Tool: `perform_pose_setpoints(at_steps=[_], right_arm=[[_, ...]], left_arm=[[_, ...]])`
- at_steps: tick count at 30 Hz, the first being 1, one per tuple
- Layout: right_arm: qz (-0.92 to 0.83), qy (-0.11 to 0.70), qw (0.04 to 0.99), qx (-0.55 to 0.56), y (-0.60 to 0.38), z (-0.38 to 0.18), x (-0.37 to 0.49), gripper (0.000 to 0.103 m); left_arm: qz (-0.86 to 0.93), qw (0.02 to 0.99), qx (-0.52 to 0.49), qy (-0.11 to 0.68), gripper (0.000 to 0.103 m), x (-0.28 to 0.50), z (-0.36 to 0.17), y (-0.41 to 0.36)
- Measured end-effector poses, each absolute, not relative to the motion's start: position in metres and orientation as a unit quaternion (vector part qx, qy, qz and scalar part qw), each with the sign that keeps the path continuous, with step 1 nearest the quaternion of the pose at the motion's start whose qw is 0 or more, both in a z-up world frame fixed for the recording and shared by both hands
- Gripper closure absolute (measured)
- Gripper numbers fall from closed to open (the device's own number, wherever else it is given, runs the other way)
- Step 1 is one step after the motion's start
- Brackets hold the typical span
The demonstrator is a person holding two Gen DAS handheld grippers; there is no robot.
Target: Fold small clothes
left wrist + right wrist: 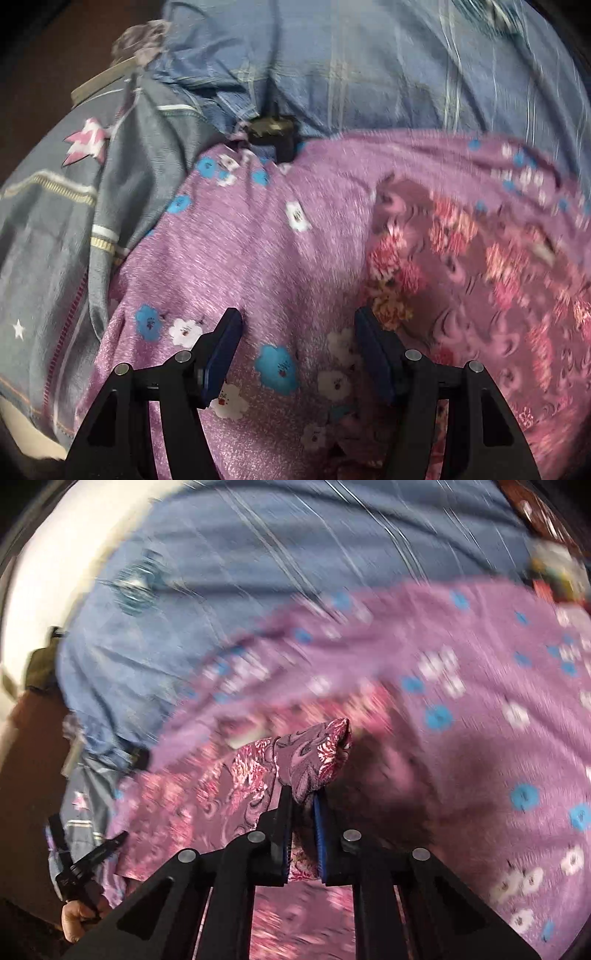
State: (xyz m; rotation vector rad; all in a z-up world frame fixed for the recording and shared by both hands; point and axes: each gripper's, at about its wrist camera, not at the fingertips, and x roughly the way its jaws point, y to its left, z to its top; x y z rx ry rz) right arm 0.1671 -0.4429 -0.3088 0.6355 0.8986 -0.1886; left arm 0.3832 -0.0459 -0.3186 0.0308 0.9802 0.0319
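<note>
Item: small floral garment [207, 797], one edge pinched up for folding.

Right gripper [301, 801] is clamped on a bunched fold of the garment, apparently to carry that edge over; the rest trails left and nearer across the purple flowered bedsheet [480, 738]. Left gripper [297, 317] hovers over the bedsheet, fingers apart and empty, the garment just to its right, seemingly ready to take a second corner.

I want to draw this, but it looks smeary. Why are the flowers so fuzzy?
Right wrist view: the purple sheet streaks with motion blur, while the maroon floral cloth pinched in the right gripper stays sharp. Left wrist view: milder blur, worst on the right; the open left gripper is crisp. Both views bulge from the fisheye, with dark corners.
</note>
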Motion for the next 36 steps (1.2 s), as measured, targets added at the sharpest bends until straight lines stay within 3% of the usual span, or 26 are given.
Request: perform_pose_setpoints(at_steps=[1, 3, 6, 13, 16, 18, 19, 22, 26, 31, 36], right_arm=[[-0.102, 0.441, 0.836, 0.309, -0.449, -0.316, 0.167, 0.085], [-0.126, 0.432, 0.825, 0.342, -0.463, -0.318, 0.162, 0.072], [-0.133, 0.376, 0.852, 0.339, -0.465, -0.3, 0.152, 0.069], [-0.046, 0.396, 0.872, 0.283, -0.419, -0.307, 0.177, 0.077], [-0.073, 0.432, 0.86, 0.262, -0.414, -0.33, 0.193, 0.079], [-0.089, 0.427, 0.861, 0.262, -0.421, -0.338, 0.195, 0.093], [-0.097, 0.421, 0.866, 0.253, -0.422, -0.335, 0.195, 0.093], [-0.102, 0.396, 0.876, 0.256, -0.427, -0.325, 0.193, 0.085], [-0.041, 0.394, 0.882, 0.255, -0.403, -0.314, 0.2, 0.085], [0.007, 0.481, 0.857, 0.185, -0.348, -0.335, 0.213, 0.085], [0.008, 0.469, 0.866, 0.173, -0.338, -0.331, 0.199, 0.084]], left_arm=[[0.018, 0.881, 0.016, 0.472, 0.041, 0.383, -0.32, -0.048], [0.02, 0.887, 0.003, 0.462, 0.041, 0.379, -0.315, -0.046], [0.006, 0.901, -0.019, 0.434, 0.041, 0.379, -0.302, -0.048], [-0.062, 0.926, 0.026, 0.372, 0.04, 0.363, -0.288, -0.11], [-0.042, 0.898, 0.07, 0.432, 0.039, 0.382, -0.321, -0.121], [-0.043, 0.887, 0.042, 0.459, 0.037, 0.388, -0.338, -0.112], [-0.045, 0.887, 0.017, 0.458, 0.038, 0.388, -0.336, -0.109], [-0.054, 0.894, 0.003, 0.445, 0.04, 0.381, -0.321, -0.092], [-0.072, 0.9, -0.014, 0.429, 0.039, 0.382, -0.315, -0.091], [-0.054, 0.889, 0.061, 0.451, 0.034, 0.379, -0.34, -0.111], [-0.059, 0.906, 0.054, 0.415, 0.034, 0.337, -0.312, -0.104]])
